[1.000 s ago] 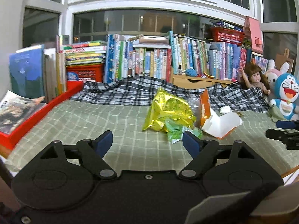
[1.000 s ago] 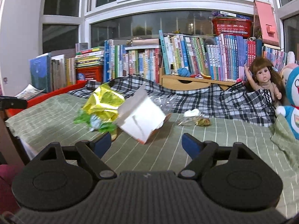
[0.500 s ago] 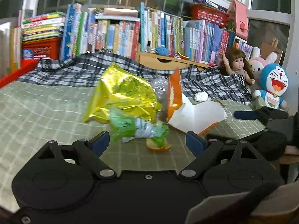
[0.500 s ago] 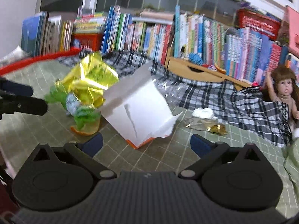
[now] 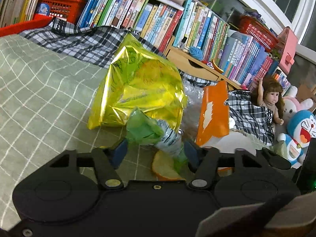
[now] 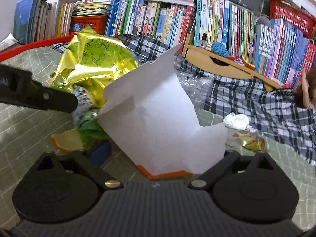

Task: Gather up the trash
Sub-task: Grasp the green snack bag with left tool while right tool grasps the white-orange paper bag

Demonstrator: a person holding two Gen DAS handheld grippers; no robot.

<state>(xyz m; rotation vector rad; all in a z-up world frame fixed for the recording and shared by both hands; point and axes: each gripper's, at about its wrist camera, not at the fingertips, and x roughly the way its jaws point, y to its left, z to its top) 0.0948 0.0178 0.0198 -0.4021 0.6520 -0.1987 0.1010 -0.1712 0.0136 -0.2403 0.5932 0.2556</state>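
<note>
A pile of trash lies on the green checked bed cover [image 5: 39, 90]. My left gripper [image 5: 155, 152] has its jaws closing around a crumpled green wrapper [image 5: 146, 132]; the blue pads stand at its two ends without clearly pressing. Under it lies an orange peel [image 5: 164, 167], behind it a yellow foil bag [image 5: 142, 86]. My right gripper [image 6: 161, 156] is open, its jaws closing slightly, with a torn white carton [image 6: 162, 118] with an orange outside [image 5: 214, 110] between them. Its right pad is hidden by the carton. A finger of the left gripper [image 6: 39, 96] shows at the left.
A white tissue [image 6: 236, 121], a gold candy wrapper [image 6: 254, 144] and clear plastic [image 6: 197, 83] lie right of the carton. Behind are a plaid blanket [image 6: 256, 98], a row of books [image 6: 158, 15], a wooden drawer [image 6: 213, 63], a doll [image 5: 270, 98] and a blue plush [image 5: 300, 130].
Both grippers moved forward and down to the trash pile. The left jaws narrowed around the green wrapper. The right gripper came up around the white carton.
</note>
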